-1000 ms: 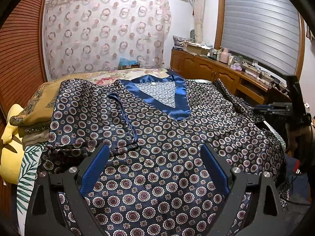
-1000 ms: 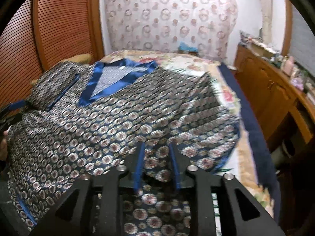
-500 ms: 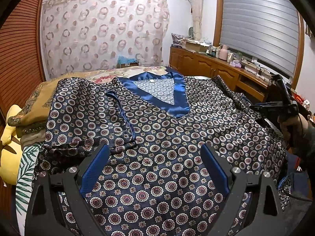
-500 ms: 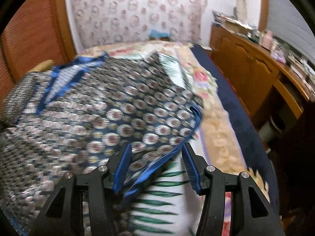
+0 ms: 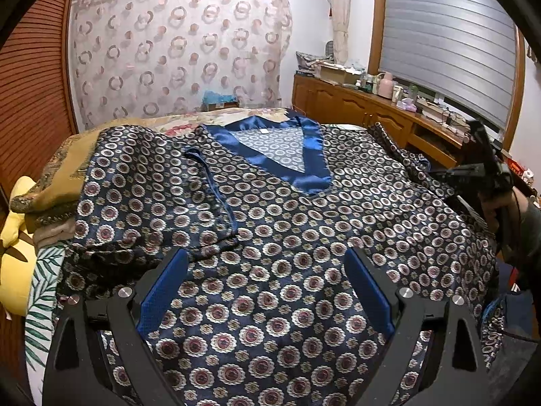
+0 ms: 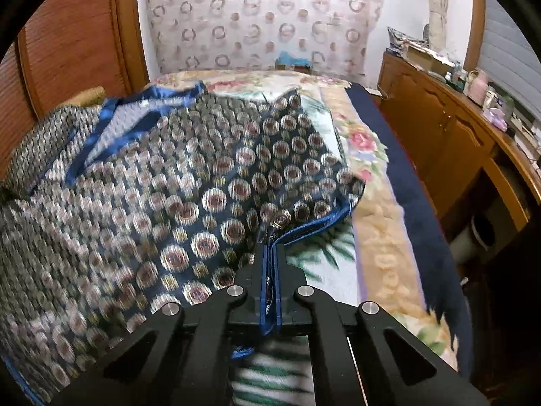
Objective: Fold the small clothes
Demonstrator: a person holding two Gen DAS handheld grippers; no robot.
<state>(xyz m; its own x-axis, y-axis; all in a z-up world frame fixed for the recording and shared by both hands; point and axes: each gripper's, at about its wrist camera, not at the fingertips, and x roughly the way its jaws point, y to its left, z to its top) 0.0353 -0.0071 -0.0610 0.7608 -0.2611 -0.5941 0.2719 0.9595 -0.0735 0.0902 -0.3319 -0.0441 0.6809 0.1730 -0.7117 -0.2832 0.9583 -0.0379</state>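
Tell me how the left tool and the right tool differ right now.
The left tool stands wide open; the right tool is shut. The left tool holds nothing, with the patterned top lying flat beneath it; the right tool pinches the top's blue-trimmed edge. Both have blue pads on black frames and point down at the bed.

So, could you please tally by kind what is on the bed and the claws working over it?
Patterned garment: 1
Floral bedspread: 1
Yellow cushion: 1
Claws: 2, left claw open, right claw shut on the garment's blue-trimmed edge
Total: 5
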